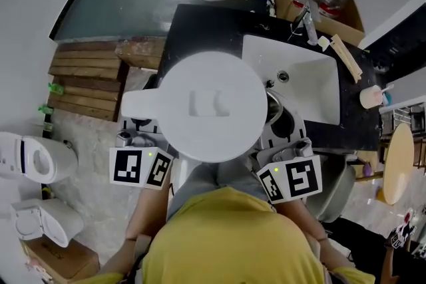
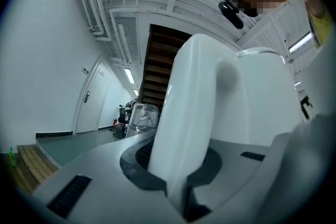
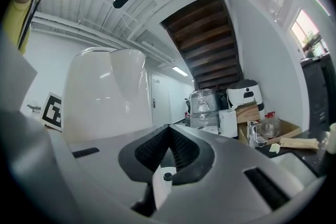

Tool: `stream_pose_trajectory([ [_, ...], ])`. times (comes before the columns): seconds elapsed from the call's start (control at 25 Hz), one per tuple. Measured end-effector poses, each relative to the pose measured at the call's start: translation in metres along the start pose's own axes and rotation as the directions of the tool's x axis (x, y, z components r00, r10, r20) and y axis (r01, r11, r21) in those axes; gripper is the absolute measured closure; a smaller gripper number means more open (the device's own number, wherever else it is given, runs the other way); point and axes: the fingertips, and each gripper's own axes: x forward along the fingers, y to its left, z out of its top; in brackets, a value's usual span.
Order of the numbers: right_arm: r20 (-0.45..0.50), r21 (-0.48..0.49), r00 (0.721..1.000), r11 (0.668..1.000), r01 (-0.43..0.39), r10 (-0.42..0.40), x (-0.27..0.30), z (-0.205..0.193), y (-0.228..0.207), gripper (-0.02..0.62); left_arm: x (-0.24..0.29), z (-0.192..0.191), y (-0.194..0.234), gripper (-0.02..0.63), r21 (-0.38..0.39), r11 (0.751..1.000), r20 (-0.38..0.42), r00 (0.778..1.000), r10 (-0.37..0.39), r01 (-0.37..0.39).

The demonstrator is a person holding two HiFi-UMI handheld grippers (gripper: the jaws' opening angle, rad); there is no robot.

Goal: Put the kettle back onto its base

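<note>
Gripping the handle of the big white plastic kettle (image 1: 213, 106), the left gripper (image 2: 176, 162) is squeezed tight on it (up over the black counter (image 1: 206, 26)). The right gripper (image 3: 170, 149) has its jaws touching, holding nothing.

The round white plastic kettle (image 1: 213, 106) is plain all over. Behind it are a black tabletop (image 1: 206, 26) and a white rectangular sink basin (image 1: 309, 86). The grey left tool (image 2: 173, 165) and grey right tool (image 3: 169, 136) have black pads and black-and-white patterned cubes.

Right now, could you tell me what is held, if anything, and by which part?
The left gripper clamps the white kettle by its handle; the right gripper is shut on nothing.
</note>
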Motion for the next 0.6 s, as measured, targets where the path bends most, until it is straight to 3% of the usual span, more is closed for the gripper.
stream_pose_trajectory([
  [0.6, -0.004, 0.005, 0.999, 0.999, -0.051, 0.051, 0.051, 0.002, -0.026, 0.580, 0.040, -0.005, 0.016, 0.569, 0.020, 0.998, 0.010, 0.998, 0.063, -0.064],
])
